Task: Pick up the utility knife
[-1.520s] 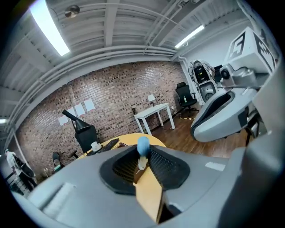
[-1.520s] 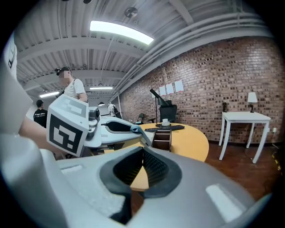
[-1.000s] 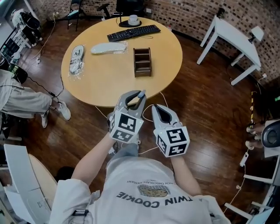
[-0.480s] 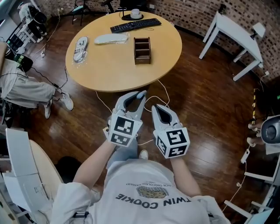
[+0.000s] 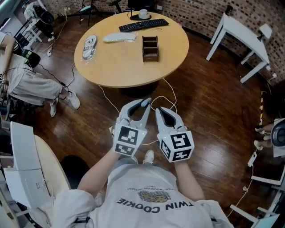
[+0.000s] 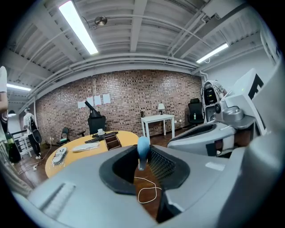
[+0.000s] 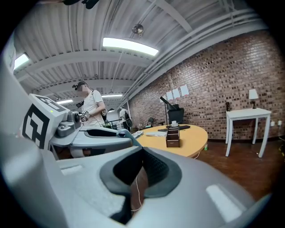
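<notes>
My left gripper [image 5: 144, 105] hangs over the wooden floor, short of the round table [image 5: 120, 67]. A slim blue thing [image 6: 143, 148], which looks like the utility knife, stands upright between its jaw tips, and the jaws are closed on it. In the right gripper view the same blue tip [image 7: 122, 132] shows at the end of the left gripper. My right gripper [image 5: 159, 110] is just to the right of the left one, at the same height. Its jaws are shut with nothing between them.
The table holds a wooden organiser [image 5: 150, 48], a keyboard [image 5: 143, 24], a cup [image 5: 143, 13] and two wrapped items [image 5: 119, 38]. A white cable [image 5: 165, 99] loops over the floor below the grippers. A seated person [image 5: 26, 84] is at the left. A white side table [image 5: 242, 31] stands at the right.
The table has shrunk and slid up the head view. Both grippers, which overlapped its near edge, now sit over open floor. Their jaws look the same.
</notes>
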`<control>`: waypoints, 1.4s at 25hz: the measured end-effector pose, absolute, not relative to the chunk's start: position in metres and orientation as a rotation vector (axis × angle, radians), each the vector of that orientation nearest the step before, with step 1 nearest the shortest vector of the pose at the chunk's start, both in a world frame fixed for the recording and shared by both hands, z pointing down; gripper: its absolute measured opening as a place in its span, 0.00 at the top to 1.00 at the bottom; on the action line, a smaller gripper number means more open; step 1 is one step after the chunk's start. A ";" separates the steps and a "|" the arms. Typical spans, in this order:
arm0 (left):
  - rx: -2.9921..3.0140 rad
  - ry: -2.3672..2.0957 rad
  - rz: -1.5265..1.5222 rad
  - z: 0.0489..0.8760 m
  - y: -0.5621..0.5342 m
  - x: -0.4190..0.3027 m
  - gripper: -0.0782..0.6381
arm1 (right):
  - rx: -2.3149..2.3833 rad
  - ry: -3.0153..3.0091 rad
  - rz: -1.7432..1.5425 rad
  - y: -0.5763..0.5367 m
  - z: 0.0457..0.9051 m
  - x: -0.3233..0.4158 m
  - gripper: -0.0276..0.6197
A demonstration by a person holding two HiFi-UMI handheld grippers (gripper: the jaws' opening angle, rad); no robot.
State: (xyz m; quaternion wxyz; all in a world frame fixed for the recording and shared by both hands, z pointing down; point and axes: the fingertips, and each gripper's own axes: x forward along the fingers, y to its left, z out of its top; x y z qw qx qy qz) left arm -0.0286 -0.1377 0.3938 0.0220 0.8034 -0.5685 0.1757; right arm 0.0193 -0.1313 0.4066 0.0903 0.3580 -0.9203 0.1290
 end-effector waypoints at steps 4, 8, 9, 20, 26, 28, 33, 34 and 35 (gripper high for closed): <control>2.475 -1.768 0.518 0.392 -0.114 -0.037 0.79 | 1.060 -2.737 0.378 -0.112 0.404 0.008 0.95; 2.463 -1.774 0.482 0.388 -0.087 -0.053 0.79 | 1.064 -2.727 0.362 -0.087 0.401 -0.008 0.95; 2.465 -1.773 0.476 0.387 -0.080 -0.055 0.79 | 1.066 -2.723 0.360 -0.080 0.400 -0.010 0.95; 2.516 -1.731 0.418 0.376 -0.020 -0.063 0.79 | 1.146 -2.689 0.325 -0.020 0.386 -0.022 0.95; 2.543 -1.706 0.409 0.373 0.003 -0.070 0.79 | 1.189 -2.676 0.311 0.003 0.381 -0.029 0.95; 2.546 -1.701 0.406 0.373 0.007 -0.074 0.79 | 1.201 -2.668 0.307 0.007 0.381 -0.032 0.95; 2.554 -1.690 0.401 0.376 0.018 -0.075 0.79 | 1.212 -2.660 0.301 0.019 0.383 -0.033 0.95; 2.557 -1.689 0.400 0.376 0.020 -0.075 0.79 | 1.213 -2.660 0.299 0.022 0.383 -0.033 0.95; 2.559 -1.687 0.399 0.376 0.022 -0.074 0.79 | 1.213 -2.660 0.296 0.024 0.383 -0.033 0.95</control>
